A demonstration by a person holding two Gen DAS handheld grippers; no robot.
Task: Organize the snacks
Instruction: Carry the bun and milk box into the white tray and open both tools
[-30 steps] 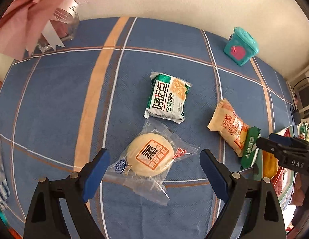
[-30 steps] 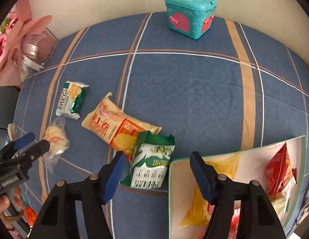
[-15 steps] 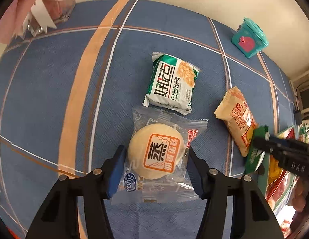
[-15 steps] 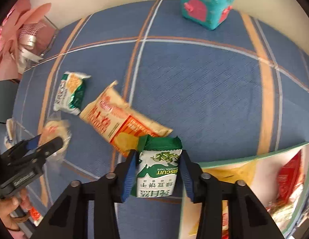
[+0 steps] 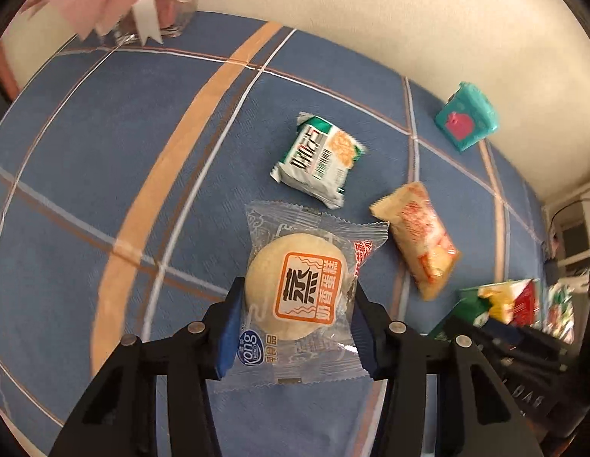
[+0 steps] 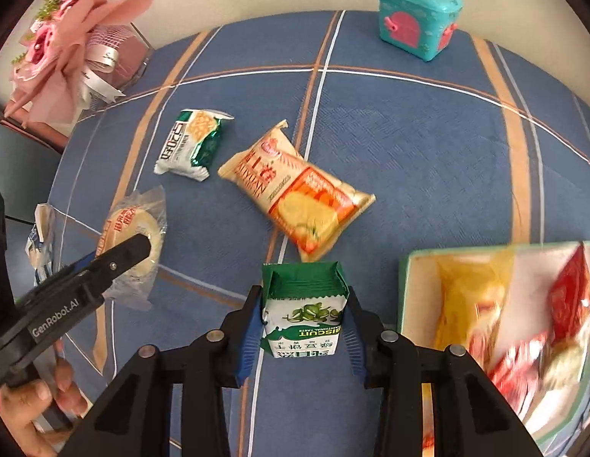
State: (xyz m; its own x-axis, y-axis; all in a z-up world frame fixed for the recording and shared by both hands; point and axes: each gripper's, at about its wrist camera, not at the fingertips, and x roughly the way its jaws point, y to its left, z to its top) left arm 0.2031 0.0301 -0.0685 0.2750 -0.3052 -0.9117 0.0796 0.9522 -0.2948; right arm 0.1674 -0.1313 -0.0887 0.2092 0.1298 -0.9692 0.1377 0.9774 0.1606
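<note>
Right wrist: bare tablecloth (image 6: 409, 144) beyond snacks

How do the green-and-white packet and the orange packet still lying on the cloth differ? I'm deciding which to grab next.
The green-and-white packet is short and squarish; the orange packet is longer and larger. The first is green, white and silvery, the second cream with an orange panel. The green-and-white packet lies farther left, nearer the pink bouquet. Both lie flat, sealed and untouched on the blue cloth.
</note>
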